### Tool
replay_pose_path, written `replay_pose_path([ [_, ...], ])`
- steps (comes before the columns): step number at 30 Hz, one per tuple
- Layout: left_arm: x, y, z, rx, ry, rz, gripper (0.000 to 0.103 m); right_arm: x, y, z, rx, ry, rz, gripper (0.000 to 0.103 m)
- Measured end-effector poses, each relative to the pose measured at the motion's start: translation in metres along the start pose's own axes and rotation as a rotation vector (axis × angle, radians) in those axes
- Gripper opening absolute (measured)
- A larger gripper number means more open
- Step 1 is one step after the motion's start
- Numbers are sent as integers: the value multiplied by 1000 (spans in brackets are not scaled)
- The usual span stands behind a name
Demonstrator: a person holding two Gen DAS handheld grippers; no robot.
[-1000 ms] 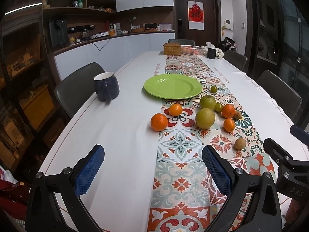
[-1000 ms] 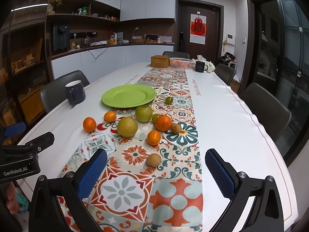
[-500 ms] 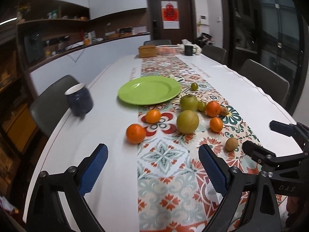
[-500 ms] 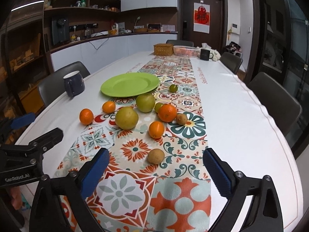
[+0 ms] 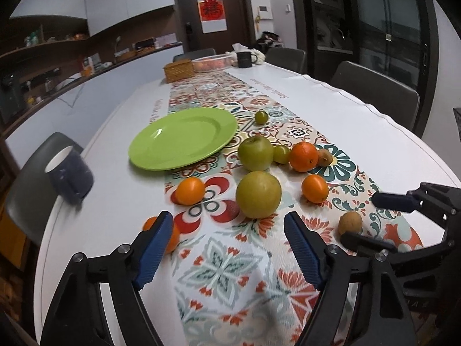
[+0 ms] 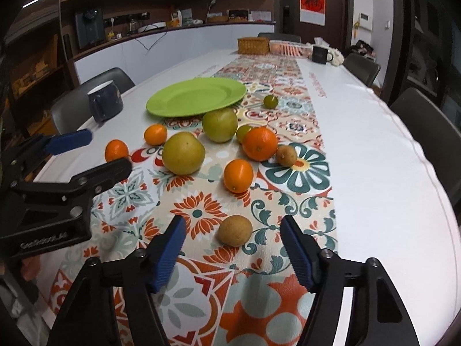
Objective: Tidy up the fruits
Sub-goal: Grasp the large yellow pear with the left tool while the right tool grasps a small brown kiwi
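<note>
Several fruits lie loose on a patterned table runner (image 6: 198,210): oranges, green apples, small brown fruits. A green plate (image 5: 183,137) (image 6: 197,96) sits empty behind them. My left gripper (image 5: 229,243) is open, just short of a large yellow-green fruit (image 5: 258,194), with an orange (image 5: 173,235) beside its left finger. My right gripper (image 6: 232,248) is open, its fingers on either side of a small brown fruit (image 6: 234,229) and a little short of it. Each gripper shows at the edge of the other's view.
A dark blue mug (image 6: 104,104) stands left of the plate near the table edge. A wicker box (image 6: 253,45), a pink basket (image 6: 289,48) and a black mug (image 6: 320,54) stand at the far end. Grey chairs (image 6: 429,124) line both sides.
Both grippers have moved forward and lower toward the fruits, which look larger now. The left view has swung to the right. Both stay open and empty.
</note>
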State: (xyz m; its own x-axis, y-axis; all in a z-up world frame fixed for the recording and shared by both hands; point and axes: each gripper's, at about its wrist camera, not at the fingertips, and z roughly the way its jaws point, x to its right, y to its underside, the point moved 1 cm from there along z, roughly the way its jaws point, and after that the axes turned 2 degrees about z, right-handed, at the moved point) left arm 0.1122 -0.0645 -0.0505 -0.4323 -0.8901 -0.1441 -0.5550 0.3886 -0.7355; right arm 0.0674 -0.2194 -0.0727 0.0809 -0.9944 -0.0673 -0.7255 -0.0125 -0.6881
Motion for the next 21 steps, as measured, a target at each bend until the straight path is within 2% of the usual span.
replay_pose_path([
  [3,3,-4,15,-26,24,6,73,1,0,10,-31,-19,4,56],
  [7,6,-7,32,-58,57,1,71,4,0,19,-57,-38,16,50],
  [14,14,-16,54,-90,79,6,66,10,-2,29,-87,-67,35,30],
  [21,17,-20,73,-134,90,-2,54,20,-10,34,-81,-74,60,30],
])
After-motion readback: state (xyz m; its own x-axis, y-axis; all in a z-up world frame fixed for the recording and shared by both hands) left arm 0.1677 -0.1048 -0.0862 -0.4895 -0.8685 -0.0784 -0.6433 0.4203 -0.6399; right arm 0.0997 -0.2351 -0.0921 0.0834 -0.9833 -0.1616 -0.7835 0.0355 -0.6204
